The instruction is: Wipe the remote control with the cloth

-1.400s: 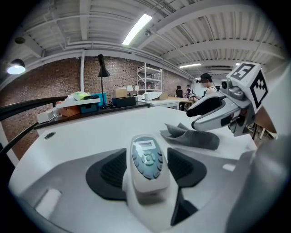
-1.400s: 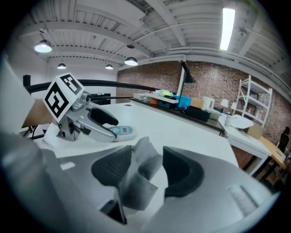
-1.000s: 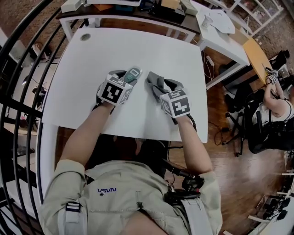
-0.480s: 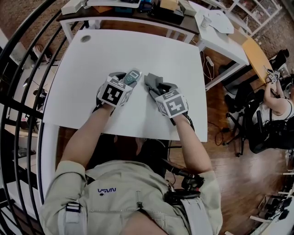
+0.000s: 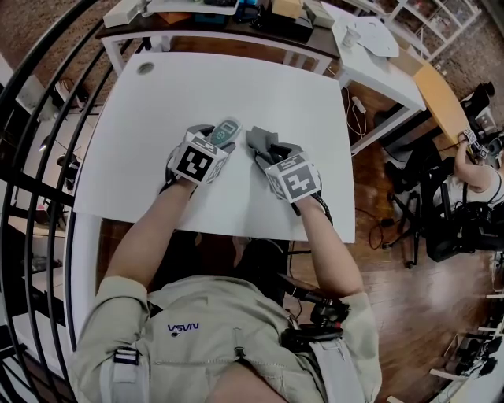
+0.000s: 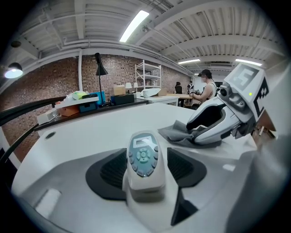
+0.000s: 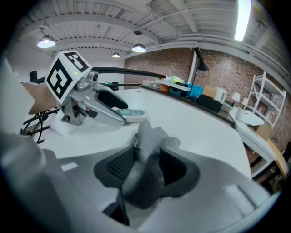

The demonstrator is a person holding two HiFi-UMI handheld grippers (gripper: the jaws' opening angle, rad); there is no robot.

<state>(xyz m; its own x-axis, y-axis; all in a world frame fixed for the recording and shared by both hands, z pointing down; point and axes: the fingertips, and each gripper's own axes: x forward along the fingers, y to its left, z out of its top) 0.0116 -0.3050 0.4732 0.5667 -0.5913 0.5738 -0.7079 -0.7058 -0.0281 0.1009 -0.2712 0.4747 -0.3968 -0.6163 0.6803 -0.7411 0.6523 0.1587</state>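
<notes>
- Since a second ago, our right gripper point(image 5: 269, 151) has edged toward nine o'clock in the head view, narrowing the gap to our left gripper point(image 5: 216, 138), which sits where it was.
- Nearest us, our beige shirt point(image 5: 213, 330) fills the six o'clock edge. Both our bare forearms reach toward twelve over the near edge of the white table point(image 5: 236, 79).
- Each gripper carries its marker cube on top, just behind the jaws. The left cube point(image 5: 197, 160) is at ten o'clock of our chest and the right cube point(image 5: 293, 179) at one.
- Our left gripper's jaws have just been opening a little. The remote control point(image 6: 143, 157) still stands between them with a ribbed pad against each flank, its buttons and small screen face up and its tip pointing toward twelve.
- Our right gripper's jaws have just been closing, and they pinch a bunched fold of the grey cloth point(image 7: 144, 175). The rest of the cloth spills past the fingertips toward eleven o'clock and onto the table.
- At mid-table the cloth lies at three o'clock of the remote control, near it but apart.
- Farther off, a cluttered second desk point(image 5: 220, 16) stands at twelve o'clock.
- A black railing point(image 5: 31, 94) curves round at nine.
- At three o'clock, beyond the table, a wooden floor point(image 5: 409, 315) shows, and a seated person point(image 5: 472, 177) is at the frame's edge.
</notes>
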